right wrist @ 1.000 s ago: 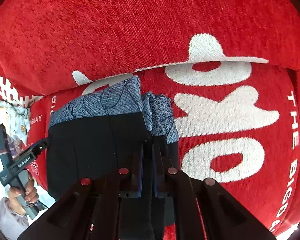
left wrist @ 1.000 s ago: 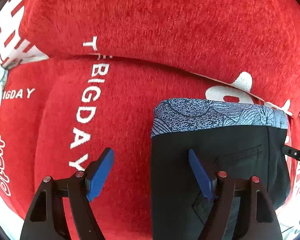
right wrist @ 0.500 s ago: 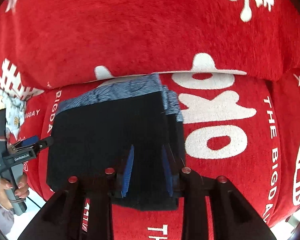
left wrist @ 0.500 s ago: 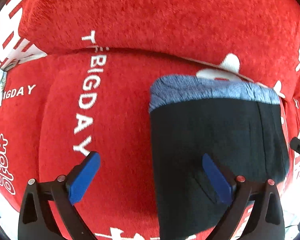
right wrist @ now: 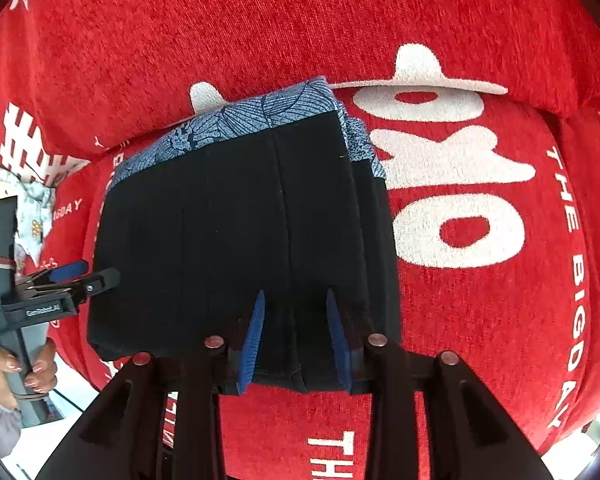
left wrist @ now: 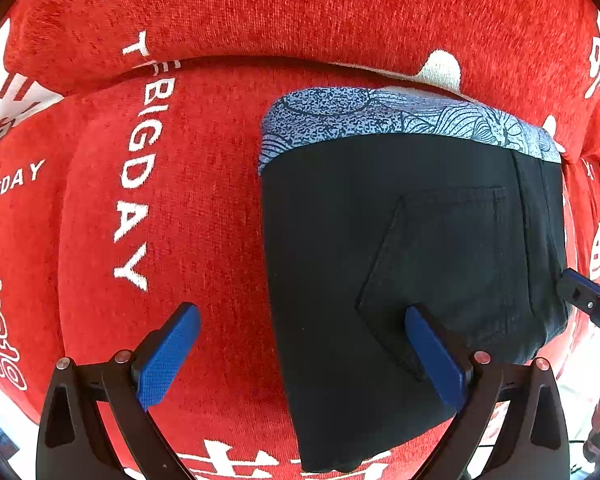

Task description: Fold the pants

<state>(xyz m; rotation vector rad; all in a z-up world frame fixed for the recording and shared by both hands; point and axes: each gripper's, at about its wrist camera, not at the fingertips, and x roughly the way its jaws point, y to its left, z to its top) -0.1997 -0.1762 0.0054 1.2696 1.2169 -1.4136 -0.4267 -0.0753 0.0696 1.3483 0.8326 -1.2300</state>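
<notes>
Lying folded on red sofa (left wrist: pixel 204 208), pants (left wrist: pixel 400 248); L tool (left wrist: pixel 300 354) wide apart, R tool (right wrist: pixel 294 338) part-spread, both holding nothing.

pants (left wrist: pixel 380 240) lower hem: behind left tool (left wrist: pixel 300 354) | right tool (left wrist: pixel 588 300): cut by frame edge | jaw gap there: cannot tell

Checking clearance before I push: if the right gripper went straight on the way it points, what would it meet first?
Likely the folded black pants: the right gripper, open, already straddles their near edge. Depth is uncertain.
</notes>
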